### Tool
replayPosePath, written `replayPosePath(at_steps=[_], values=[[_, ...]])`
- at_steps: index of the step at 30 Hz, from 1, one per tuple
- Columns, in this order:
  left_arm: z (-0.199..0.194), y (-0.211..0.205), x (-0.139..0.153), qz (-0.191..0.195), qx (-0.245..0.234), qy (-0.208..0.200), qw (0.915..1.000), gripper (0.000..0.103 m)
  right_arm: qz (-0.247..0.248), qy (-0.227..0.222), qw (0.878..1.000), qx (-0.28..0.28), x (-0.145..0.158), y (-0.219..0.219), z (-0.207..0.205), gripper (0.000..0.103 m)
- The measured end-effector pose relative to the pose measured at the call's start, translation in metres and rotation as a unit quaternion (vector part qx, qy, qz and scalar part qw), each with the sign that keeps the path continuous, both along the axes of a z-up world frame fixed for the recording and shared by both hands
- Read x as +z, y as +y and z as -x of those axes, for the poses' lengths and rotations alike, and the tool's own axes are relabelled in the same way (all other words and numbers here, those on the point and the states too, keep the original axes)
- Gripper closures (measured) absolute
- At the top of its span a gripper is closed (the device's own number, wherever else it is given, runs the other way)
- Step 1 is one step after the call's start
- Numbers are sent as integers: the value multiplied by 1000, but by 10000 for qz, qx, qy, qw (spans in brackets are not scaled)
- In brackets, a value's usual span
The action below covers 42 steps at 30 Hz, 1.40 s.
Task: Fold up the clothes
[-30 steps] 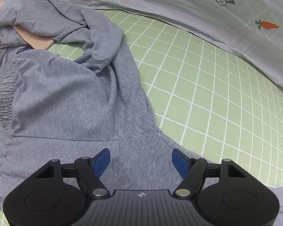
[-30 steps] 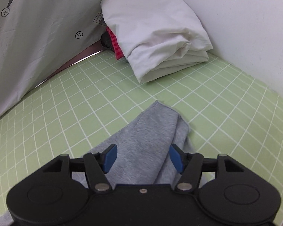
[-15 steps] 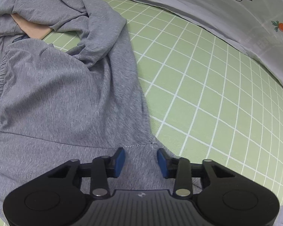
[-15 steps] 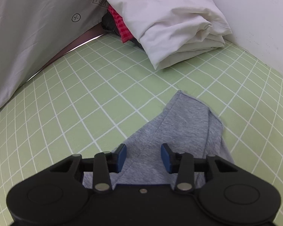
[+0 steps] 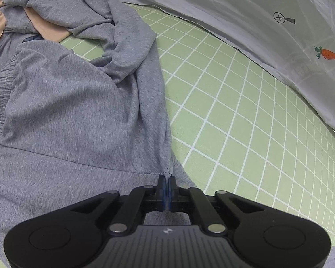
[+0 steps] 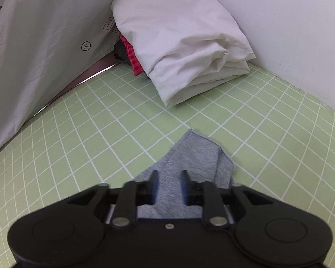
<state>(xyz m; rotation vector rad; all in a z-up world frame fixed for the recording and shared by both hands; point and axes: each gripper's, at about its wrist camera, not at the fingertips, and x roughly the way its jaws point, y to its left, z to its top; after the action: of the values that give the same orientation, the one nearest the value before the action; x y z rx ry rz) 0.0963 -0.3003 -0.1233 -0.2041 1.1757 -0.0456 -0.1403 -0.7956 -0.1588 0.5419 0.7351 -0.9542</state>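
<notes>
Grey trousers [image 5: 62, 111] lie spread on the green checked sheet [image 5: 245, 116], waistband at the left. My left gripper [image 5: 167, 179] is shut on the trousers at the crotch seam, and the cloth puckers up into the pads. In the right wrist view a grey trouser leg end [image 6: 198, 156] lies flat on the sheet. My right gripper [image 6: 168, 176] straddles it with the jaws partly closed, a gap still between the pads, cloth between them.
A folded white bundle [image 6: 181, 49] with red checked cloth [image 6: 131, 58] under it sits by the white wall. A pale printed sheet [image 5: 256, 17] hangs along the far side. Beige cloth [image 5: 49, 30] lies under another grey garment [image 5: 82, 6] at the far left.
Both grippers went from wide open to closing. The left one has shut on the crotch seam and pulled it up. The right one has narrowed over the leg end.
</notes>
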Motion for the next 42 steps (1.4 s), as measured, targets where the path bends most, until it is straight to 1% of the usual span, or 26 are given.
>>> replayPosePath(at_steps=[1,2,3,4,5,6,8,12,15,16,17,18,19,20,21,22,23,24,27,30,32,34,37,40,42], values=[[1,1,0,6,12,-4,10000,101,71,13,10000,33,-1,1,-3,46],[1,1,0,12,24,-9,10000,101,127,23,9999,76,-3,2,-7,41],[2,2,0,18,35,-13,10000,101,139,27,9999,91,-6,1,-11,34],[2,3,0,24,47,-18,10000,101,145,30,9998,102,-9,0,-16,16],[3,3,0,30,59,-22,10000,101,145,-11,9999,69,-12,-2,-19,12],[3,3,0,20,61,-23,10000,101,175,-20,9998,23,-14,-4,-22,12],[3,3,0,-8,63,-27,10000,101,266,7,9996,-47,-18,-9,-27,0],[2,3,-2,-58,61,-5,10000,101,479,160,9987,-98,-23,-17,-33,0],[2,3,-4,-87,52,11,9999,101,500,391,9980,-28,-23,-23,-36,1],[1,2,-3,-90,51,9,9999,101,506,470,9976,-4,-23,-24,-37,10],[1,2,-3,-90,48,7,9999,101,474,477,9977,60,-24,-26,-38,27],[1,3,-3,-90,46,4,9999,101,438,475,9978,127,-24,-27,-39,39],[1,3,-3,-90,43,2,9999,101,375,462,9981,170,-25,-28,-39,58],[1,3,-3,-90,40,0,10000,101,289,483,9982,192,-27,-30,-40,67],[1,3,-3,-83,45,-4,10000,101,201,507,9983,212,-30,-32,-40,69],[2,4,-2,-69,52,-14,10000,101,160,539,9983,176,-31,-33,-40,78],[2,5,-1,-56,60,-24,10000,101,153,531,9984,113,-32,-34,-38,92],[2,5,0,-46,63,-48,10000,101,169,491,9986,30,-30,-34,-35,100],[7,9,5,-28,36,-134,9999,101,191,226,9994,-160,-23,-31,-20,101],[14,13,13,-7,14,-203,9998,101,349,174,9988,-286,-12,-23,-1,101],[22,18,21,-21,-48,-289,9996,101,404,58,9982,-449,2,-16,20,101],[32,25,33,-48,-87,-396,9992,101,537,-70,9965,-642,20,-4,43,101],[47,37,54,-57,-88,-547,9985,101,909,-152,9932,-713,56,18,71,101],[38,40,68,75,-20,-798,9968,101,1324,-187,9890,-627,89,33,83,102],[31,43,78,163,25,-966,9952,101,1457,-354,9871,-557,106,30,75,102]])
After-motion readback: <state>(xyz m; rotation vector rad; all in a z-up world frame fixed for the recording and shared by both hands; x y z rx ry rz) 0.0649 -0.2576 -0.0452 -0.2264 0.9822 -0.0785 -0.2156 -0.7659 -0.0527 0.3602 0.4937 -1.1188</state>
